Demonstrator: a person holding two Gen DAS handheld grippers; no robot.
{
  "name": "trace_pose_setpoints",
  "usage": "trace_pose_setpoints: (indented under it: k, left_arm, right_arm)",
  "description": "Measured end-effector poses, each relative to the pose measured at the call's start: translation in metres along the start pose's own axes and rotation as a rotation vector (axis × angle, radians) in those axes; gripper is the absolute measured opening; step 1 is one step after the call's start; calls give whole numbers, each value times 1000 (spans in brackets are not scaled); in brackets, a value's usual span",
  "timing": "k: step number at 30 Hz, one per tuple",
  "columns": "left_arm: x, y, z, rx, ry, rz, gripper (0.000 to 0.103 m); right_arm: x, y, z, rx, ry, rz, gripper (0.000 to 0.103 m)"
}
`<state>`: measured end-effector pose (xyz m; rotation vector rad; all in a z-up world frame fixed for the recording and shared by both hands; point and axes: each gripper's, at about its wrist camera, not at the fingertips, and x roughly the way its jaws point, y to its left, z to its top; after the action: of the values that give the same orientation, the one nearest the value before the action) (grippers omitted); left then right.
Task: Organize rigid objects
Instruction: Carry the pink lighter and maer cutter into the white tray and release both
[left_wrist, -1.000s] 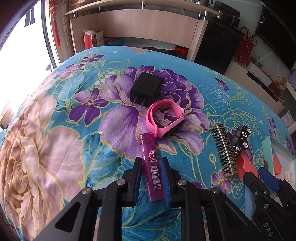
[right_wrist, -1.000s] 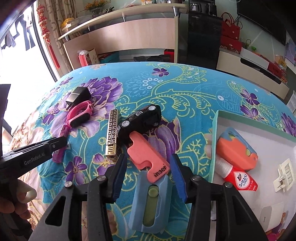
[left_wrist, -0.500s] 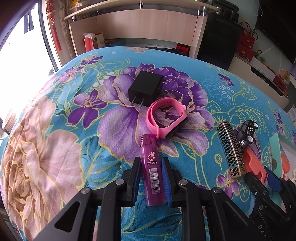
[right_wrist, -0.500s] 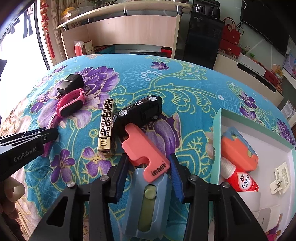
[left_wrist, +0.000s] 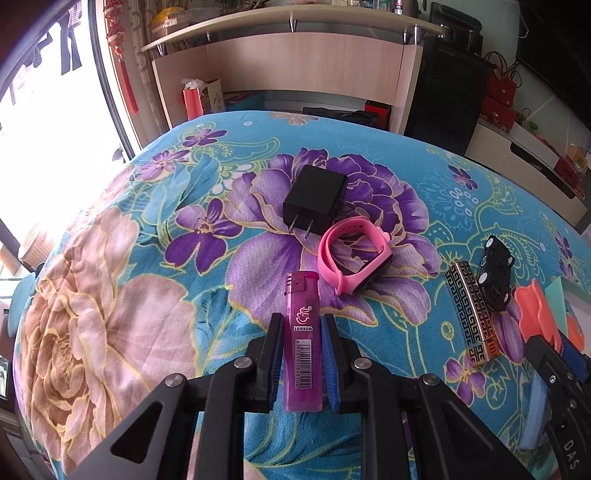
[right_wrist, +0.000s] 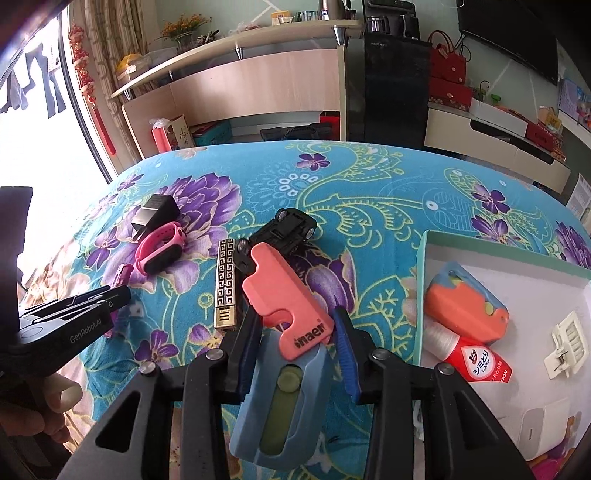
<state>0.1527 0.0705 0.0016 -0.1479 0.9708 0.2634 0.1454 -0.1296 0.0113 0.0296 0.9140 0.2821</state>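
Note:
My left gripper is shut on a purple lighter and holds it above the flowered cloth. My right gripper is shut on a blue and salmon utility knife, its salmon end pointing forward. Beyond it lie a patterned gold lighter and a black toy car, tipped on its side. A pink wristband and a black charger lie ahead of the left gripper. The left gripper also shows at the left of the right wrist view.
A white tray with a teal rim sits at the right, holding an orange and blue knife, a red-labelled bottle and a white clip. A wooden shelf unit stands behind the table.
Both grippers have risen and drawn back a little with their objects. The toy car has tipped onto its side, its underside now showing.

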Motion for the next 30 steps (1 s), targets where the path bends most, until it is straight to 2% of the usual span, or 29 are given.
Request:
trace_pose_setpoints:
  k: [9,15,24,30]
  left_arm:
    - [-41,6,11,-23,-109,-48,21]
    - [-60,-6,15,-6,-154,-88,21]
    - [-78,-65,11,121,-177,-180,22]
    - [-88,-117,-1,239,-171,-272,22]
  right_arm:
    - [-30,-5,10,40,-92,22,40]
    - [-53,-13,16,62,-139,17,40]
    - [-81,-55,20,158,-155,-71,40]
    - [-88,-87,16,191,-145,-172,40]
